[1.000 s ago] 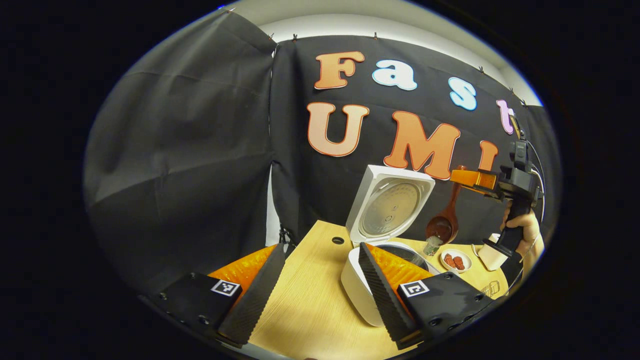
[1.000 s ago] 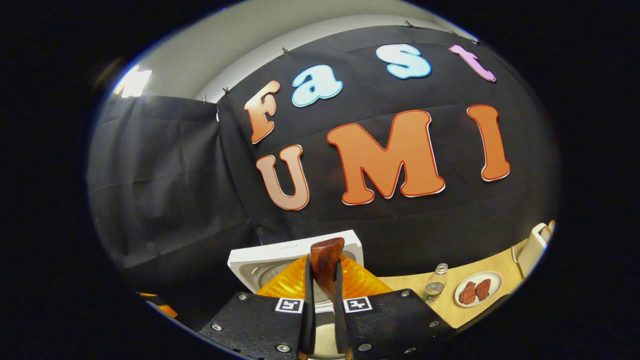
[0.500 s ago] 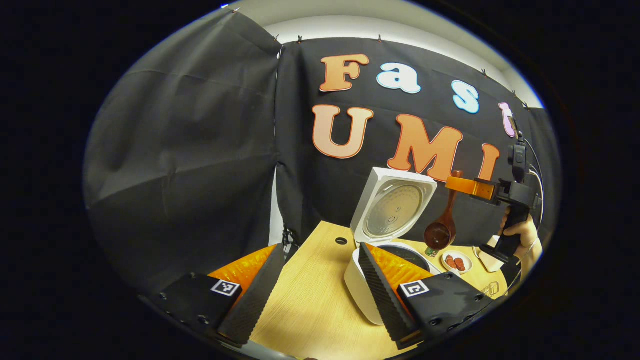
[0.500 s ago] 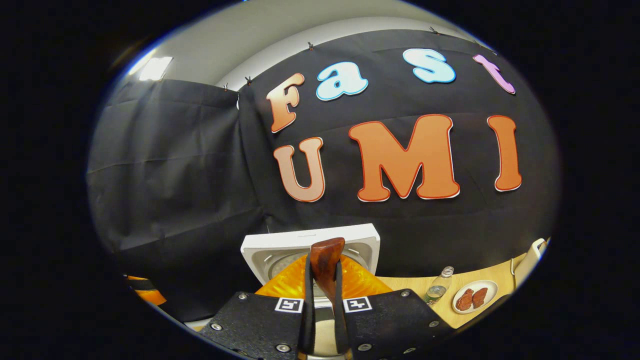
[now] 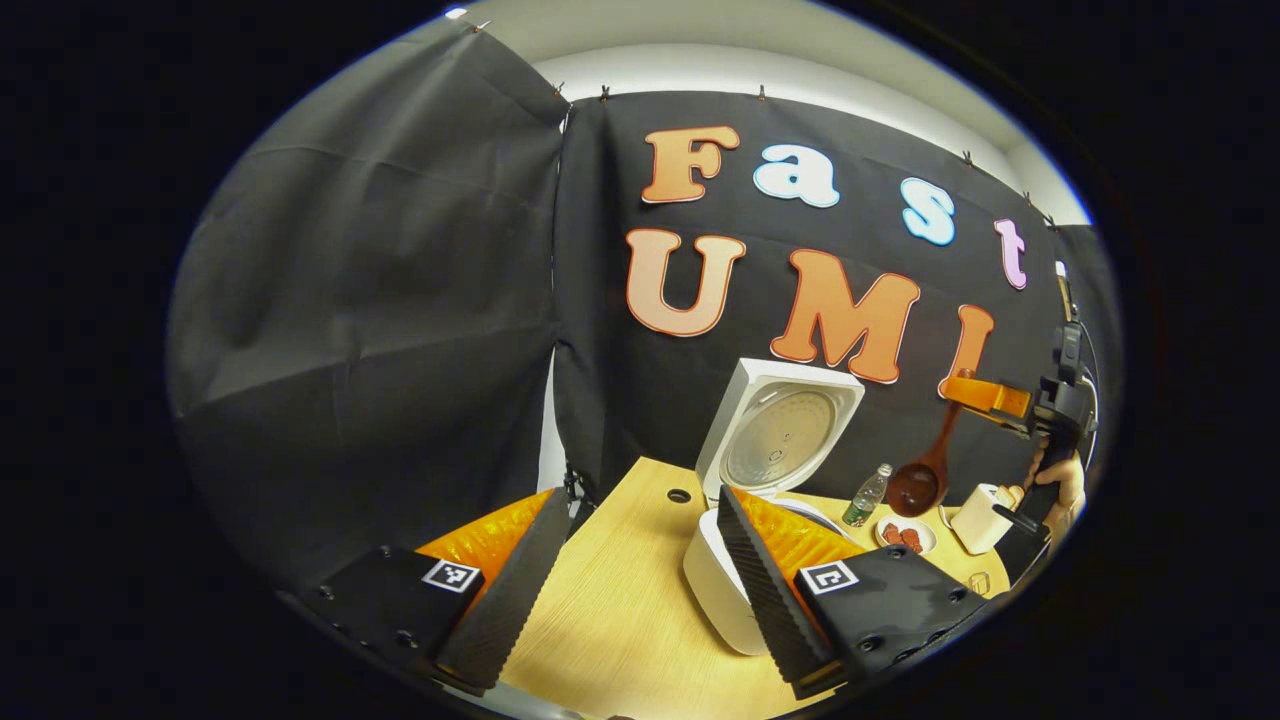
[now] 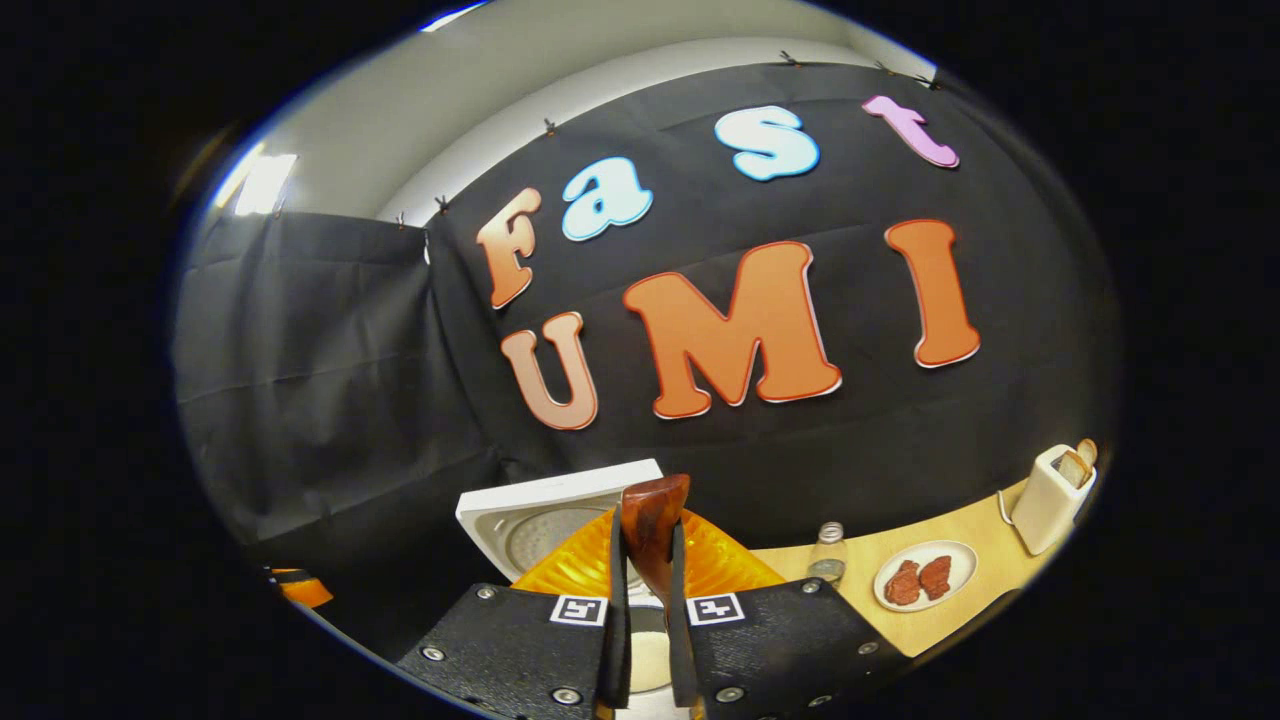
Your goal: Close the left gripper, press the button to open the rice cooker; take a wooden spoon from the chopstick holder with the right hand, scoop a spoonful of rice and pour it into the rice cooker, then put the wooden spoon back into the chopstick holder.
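The white rice cooker [image 5: 715,585] stands on the wooden table with its lid [image 5: 775,430] raised; that lid [image 6: 540,515] is also low in the right gripper view. My left gripper [image 5: 625,575] hovers open in front of the cooker with nothing between its fingers. My right gripper [image 6: 645,600] is shut on the wooden spoon's handle [image 6: 652,520]. In the left gripper view the right gripper [image 5: 985,397] is held up at the far right, and the wooden spoon [image 5: 918,485] hangs from it, bowl down, to the right of the cooker.
A clear bottle [image 5: 866,495], a small plate with red pieces [image 5: 903,535] and a white toaster [image 5: 980,515] sit on the table [image 5: 620,620] right of the cooker. A hand [image 5: 1060,490] holds the right gripper. A round hole [image 5: 679,495] is in the tabletop.
The right gripper has carried the spoon rightward and lower, away from the cooker's opening toward the toaster side. The left gripper has barely moved and stays open.
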`<state>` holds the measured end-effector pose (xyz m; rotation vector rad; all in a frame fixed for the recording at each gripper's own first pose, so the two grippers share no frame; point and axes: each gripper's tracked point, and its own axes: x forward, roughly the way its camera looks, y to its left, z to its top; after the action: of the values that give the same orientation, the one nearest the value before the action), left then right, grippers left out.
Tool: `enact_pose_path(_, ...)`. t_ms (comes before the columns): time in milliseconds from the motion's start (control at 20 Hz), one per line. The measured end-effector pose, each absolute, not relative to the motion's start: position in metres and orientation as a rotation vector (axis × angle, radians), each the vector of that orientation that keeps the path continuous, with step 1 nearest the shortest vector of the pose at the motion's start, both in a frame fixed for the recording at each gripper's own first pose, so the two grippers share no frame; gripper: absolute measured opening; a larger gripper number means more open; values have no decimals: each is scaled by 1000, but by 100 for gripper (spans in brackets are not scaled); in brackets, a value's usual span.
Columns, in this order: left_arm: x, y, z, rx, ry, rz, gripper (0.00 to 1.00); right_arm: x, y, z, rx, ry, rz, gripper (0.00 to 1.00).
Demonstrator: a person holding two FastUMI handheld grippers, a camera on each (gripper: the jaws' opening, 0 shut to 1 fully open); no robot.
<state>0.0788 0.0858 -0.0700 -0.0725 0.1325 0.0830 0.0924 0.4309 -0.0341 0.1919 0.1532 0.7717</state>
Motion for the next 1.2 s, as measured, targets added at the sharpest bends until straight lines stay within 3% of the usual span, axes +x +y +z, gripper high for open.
enact_pose_path(800,64,17,-57,-24,98,-11,100,131,141,-100,216,204,330,15)
enact_pose_path(1200,58,10,-55,-7,122,-11,100,147,72,-164,240,285,176,15)
